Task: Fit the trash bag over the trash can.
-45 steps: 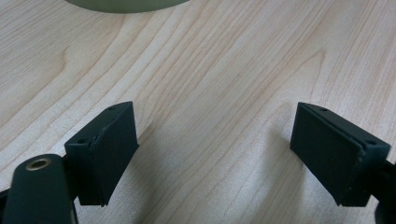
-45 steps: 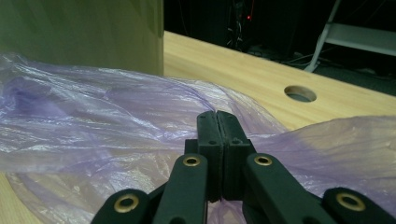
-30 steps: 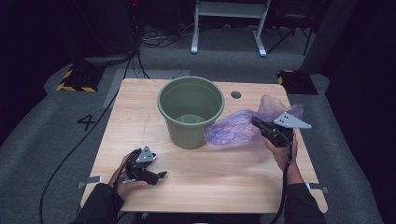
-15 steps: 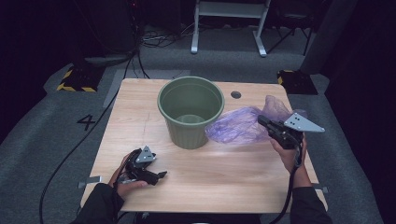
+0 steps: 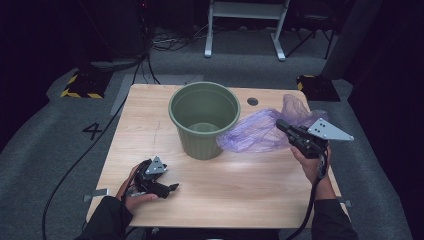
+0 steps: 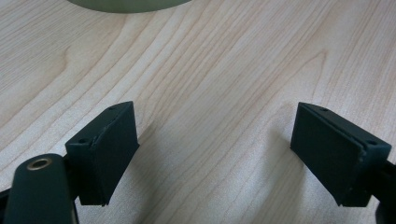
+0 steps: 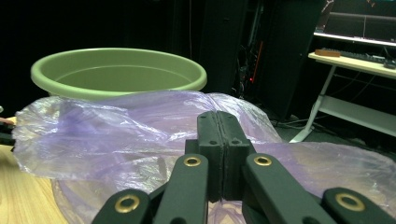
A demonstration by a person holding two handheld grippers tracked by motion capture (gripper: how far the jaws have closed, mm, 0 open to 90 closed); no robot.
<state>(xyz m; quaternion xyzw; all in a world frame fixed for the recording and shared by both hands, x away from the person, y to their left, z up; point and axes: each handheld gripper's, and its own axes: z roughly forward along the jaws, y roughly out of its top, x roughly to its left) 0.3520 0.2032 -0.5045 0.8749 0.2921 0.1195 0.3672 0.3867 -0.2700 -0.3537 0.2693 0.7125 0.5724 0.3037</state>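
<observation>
Holding: translucent purple plastic bag (image 5: 257, 132), pinched in the fully closed jaws of the right gripper (image 7: 222, 140), lifted just right of the round green plastic bucket (image 5: 204, 120). Bucket mouth lies left of the bag. Left gripper (image 6: 219, 154): jaws wide, empty, near-left on the wooden table (image 5: 240, 185).

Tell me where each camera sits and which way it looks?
High view: above the table, looking forward and down; both forearms, left gripper, right gripper.
Left gripper view: on the left gripper, facing tabletop; open jaws.
Right gripper view: on the right gripper, facing the green bucket; jaws pinch the purple bag.
All views share the bucket.
</observation>
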